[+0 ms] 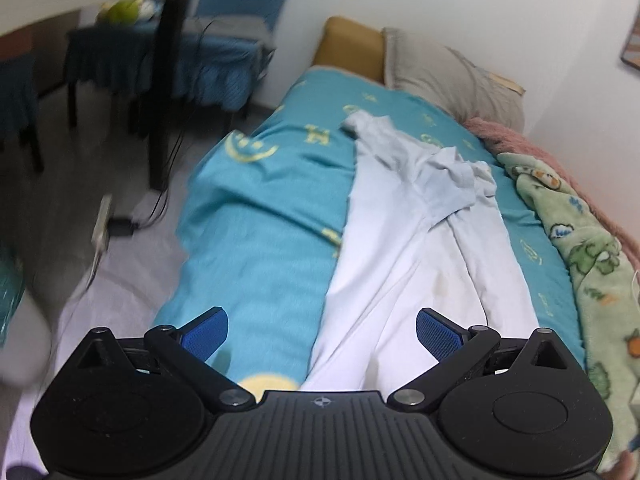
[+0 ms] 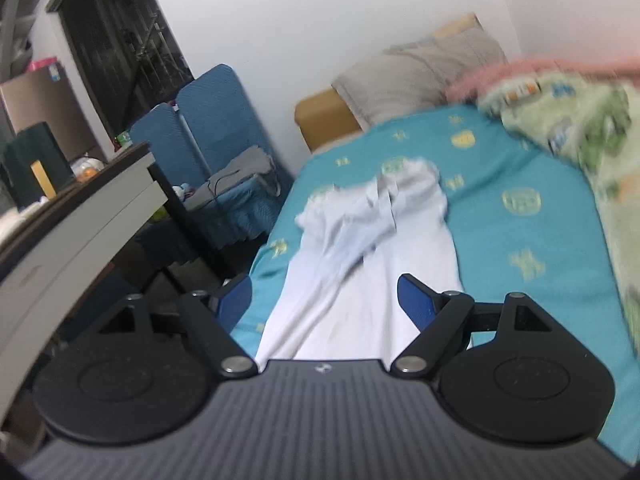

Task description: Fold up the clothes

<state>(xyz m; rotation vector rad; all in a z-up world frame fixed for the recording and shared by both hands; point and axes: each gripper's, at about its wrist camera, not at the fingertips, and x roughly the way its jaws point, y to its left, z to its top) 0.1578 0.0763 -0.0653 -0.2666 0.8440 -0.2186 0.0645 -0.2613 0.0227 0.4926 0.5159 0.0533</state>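
Over on the left there is a dark-legged desk (image 2: 80,216) with a pale front, then chairs draped in blue covers (image 2: 208,120) against the wall. The bed takes up the rest, under a teal sheet (image 1: 256,240) printed with yellow motifs; one looks like a smiley face (image 1: 250,148), and a few marks look like letters, but none are sharp enough to read as words. No brand or label is legible anywhere, and both views are smeared with blur.

The left gripper (image 1: 322,332) hangs above the near end of the bed with its jaws spread wide. Its blue pads (image 1: 206,334) have nothing between them and do not touch the cloth; one pad sits over bare sheet, the other over the garment.

The white garment (image 1: 404,248) lies on the sheet, right of the bed's middle line in the left wrist view. It is long and narrow, and its long axis runs the length of the bed, from the near edge toward the pillow. The near part lies fairly flat, with a faint yellowish stain; the far end is bunched and rumpled, one narrow piece reaching out toward the headboard.

The right gripper (image 2: 324,298) is likewise wide open and empty, poised above the near stretch of the same garment (image 2: 360,280), which passes between its pads.

Further right, a beige pillow (image 1: 452,76) leans on a tan headboard (image 1: 348,44). Along the wall side lies a green cartoon-print blanket (image 1: 588,264) with a pink one (image 1: 504,136) behind it.
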